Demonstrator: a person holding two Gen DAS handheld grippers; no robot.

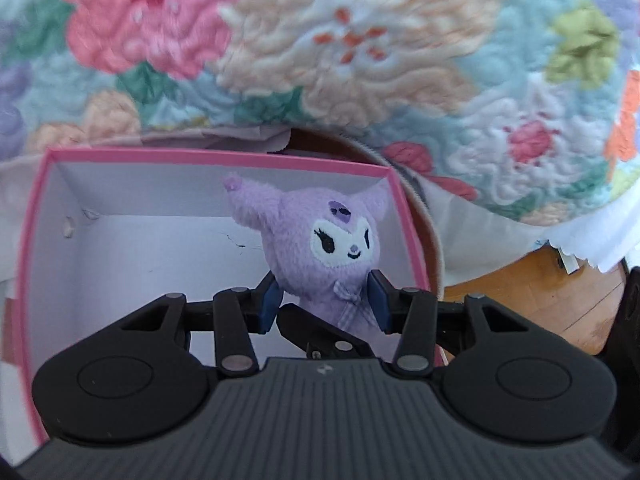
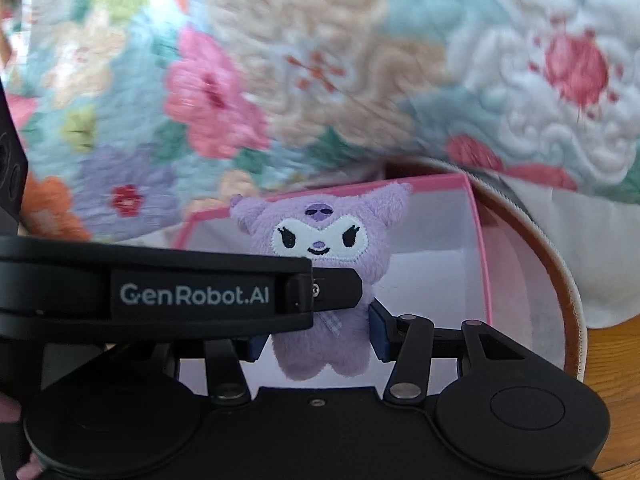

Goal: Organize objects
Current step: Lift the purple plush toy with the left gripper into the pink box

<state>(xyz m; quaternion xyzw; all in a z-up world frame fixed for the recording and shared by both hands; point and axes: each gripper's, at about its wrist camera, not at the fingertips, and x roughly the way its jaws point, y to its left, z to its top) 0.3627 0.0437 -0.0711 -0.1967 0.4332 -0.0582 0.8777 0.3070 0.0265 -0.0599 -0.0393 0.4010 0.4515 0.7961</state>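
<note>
A purple plush doll (image 1: 320,232) with a white embroidered face and a gingham bow hangs upright over an open white box with a pink rim (image 1: 120,156). My left gripper (image 1: 324,302) is shut on the doll, its blue pads pressing the sides at the bow. My right gripper (image 2: 318,338) is shut on the same doll (image 2: 320,232) lower down, at the belly. In the right wrist view the left gripper's black finger (image 2: 200,292) crosses in front of the doll's neck. The box rim (image 2: 476,220) shows behind the doll.
The box sits inside a round brown-rimmed container (image 2: 572,300) with pale lining. A floral quilt (image 1: 360,40) fills the background and drapes over the container's far side. Wooden floor (image 1: 520,292) shows at the right. Fingertips of a person's hand (image 2: 8,404) appear at the left edge.
</note>
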